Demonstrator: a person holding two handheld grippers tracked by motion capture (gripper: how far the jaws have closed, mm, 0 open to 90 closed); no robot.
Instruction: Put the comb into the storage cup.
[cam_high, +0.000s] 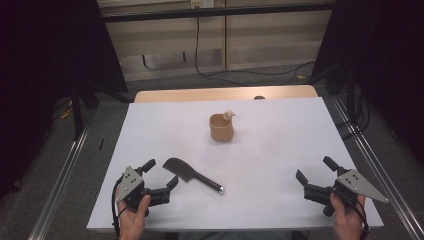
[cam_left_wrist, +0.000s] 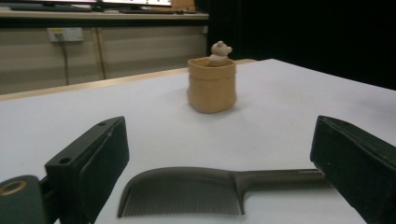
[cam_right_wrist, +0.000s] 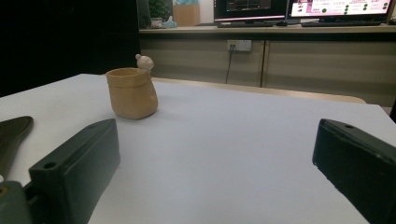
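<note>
A white table (cam_high: 280, 165) is carrying everything, and a person is resting a hand-held gripper at each near corner of it. The left gripper (cam_high: 161, 174) is sitting in the person's left hand (cam_high: 133, 215) with its jaws standing wide apart and empty. The right gripper (cam_high: 316, 170) is sitting in the right hand (cam_high: 346, 216), its jaws also spread wide on nothing.

Just ahead of the left gripper and slightly to its right, a black comb (cam_high: 191, 175) is lying flat on the table. In the high view its long axis is running diagonally: the broad toothed head is pointing up and left, close to the left gripper's jaws, and the slim handle is pointing down and right toward the table's near middle, ending in a shiny tip. It is lying well apart from the right gripper.

Farther ahead of both grippers, between them and toward the far side, a small tan pot (cam_high: 221, 127) is standing upright, with a tiny pale bear figure (cam_high: 229, 115) peeking over its far rim.

The left gripper view is showing what the high view is too coarse for: the comb's (cam_left_wrist: 219, 191) fine teeth are facing the camera, and the handle is passing to the right behind the right-hand jaw. The bear's ears and face (cam_left_wrist: 220, 50) are readable there. The right gripper view is catching just the comb's dark rounded end (cam_right_wrist: 11, 135) at its left edge, and the figure (cam_right_wrist: 145, 61) from the back.
</note>
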